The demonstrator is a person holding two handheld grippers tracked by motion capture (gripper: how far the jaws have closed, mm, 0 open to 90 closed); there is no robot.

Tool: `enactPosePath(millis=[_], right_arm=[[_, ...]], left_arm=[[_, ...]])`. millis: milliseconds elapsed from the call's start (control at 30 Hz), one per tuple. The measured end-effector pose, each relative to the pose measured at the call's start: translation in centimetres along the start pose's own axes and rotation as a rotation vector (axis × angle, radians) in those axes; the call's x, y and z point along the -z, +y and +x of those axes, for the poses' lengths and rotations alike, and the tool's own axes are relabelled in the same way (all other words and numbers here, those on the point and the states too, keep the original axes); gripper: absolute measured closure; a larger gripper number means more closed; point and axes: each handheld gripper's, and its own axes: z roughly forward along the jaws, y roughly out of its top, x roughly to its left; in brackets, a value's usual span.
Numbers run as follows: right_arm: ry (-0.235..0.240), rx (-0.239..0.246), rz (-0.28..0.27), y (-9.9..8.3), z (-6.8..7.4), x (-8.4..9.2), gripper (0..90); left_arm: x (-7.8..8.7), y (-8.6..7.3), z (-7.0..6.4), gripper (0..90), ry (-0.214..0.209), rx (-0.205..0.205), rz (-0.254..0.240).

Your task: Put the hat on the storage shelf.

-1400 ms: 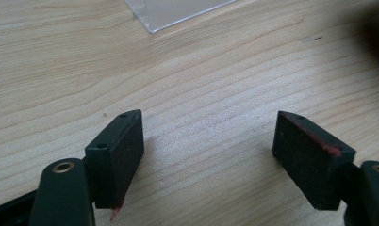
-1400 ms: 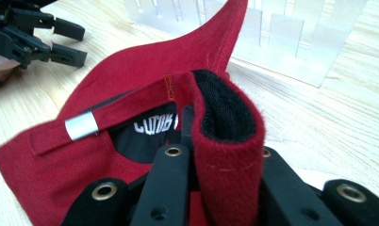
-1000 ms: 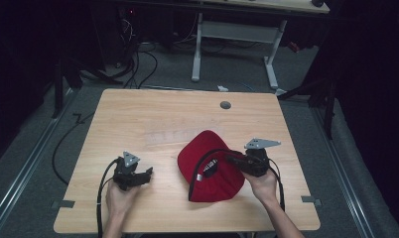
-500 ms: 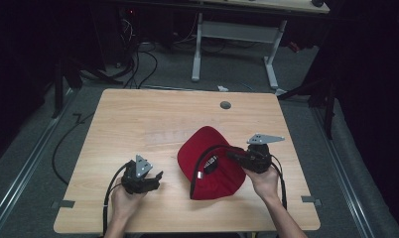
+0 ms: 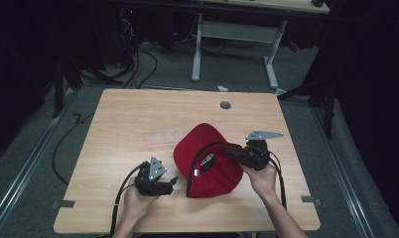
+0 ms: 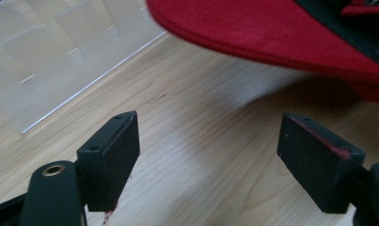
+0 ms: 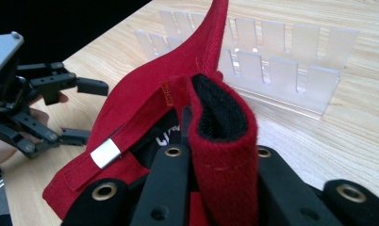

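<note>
Light wooden rectangular table [image 5: 138, 124] was the base, with a small round grey grommet [image 5: 226, 105] near its far edge. A clear, nearly invisible plastic slotted rack [image 7: 277, 56] sat on the tabletop just beyond the cap, toward the far edge.

Red fabric baseball cap [image 5: 207, 158] lay upside down on the near-right part of the table, black lining up, brim pointing to the far edge. A red rear strap with a small silver metal clasp [image 7: 105, 153] ran along the cap's near rim.

Right gripper [image 5: 232, 152], held in the person's right hand [image 5: 261, 176], came in from the cap's right side. In the right gripper view its jaws were closed down narrow on a folded bit of the cap's rim [image 7: 223, 141], red outside, black inside, pinched between them. That edge of the cap was lifted off the table.

Left gripper [image 5: 170, 182], in the left hand [image 5: 133, 198], sat just left of the cap's near edge. Jaws were spread wide, nothing between them, wood visible through the gap. The cap's red edge [image 6: 282, 33] hung just ahead of the jaws, not touching.
</note>
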Motion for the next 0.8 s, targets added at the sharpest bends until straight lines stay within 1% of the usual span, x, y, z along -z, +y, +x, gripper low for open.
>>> enactPosePath(millis=[33, 200, 367, 500, 633, 767, 800], right_arm=[[0.002, -0.002, 0.000, 0.0, 0.0, 0.0, 84.5], [0.016, -0.021, -0.008, 0.0, 0.0, 0.1, 84.4], [0.024, -0.031, -0.010, 0.1, 0.0, 0.0, 84.5], [0.029, -0.036, -0.006, 0.1, 0.1, -0.2, 84.4], [0.023, -0.036, 0.004, 0.0, 0.1, -0.4, 84.4], [0.001, -0.025, 0.027, -0.2, 0.0, -0.6, 84.4], [-0.003, -0.032, 0.035, -0.2, 0.1, -0.5, 84.4]], left_arm=[[-0.2, -0.1, -0.2, 21.5, -0.007, -0.002, 0.003], [-0.7, -0.5, -1.0, 20.5, -0.013, -0.018, 0.017], [-0.9, -0.4, -1.5, 20.5, -0.032, -0.011, 0.009], [-1.0, 0.0, -1.8, 19.3, -0.043, 0.003, -0.002], [-0.8, 0.2, -2.0, 19.0, -0.042, -0.007, -0.010], [-0.7, 0.2, -2.0, 18.7, -0.037, -0.019, -0.015], [-0.7, 0.2, -2.0, 18.7, -0.037, -0.021, -0.016]])
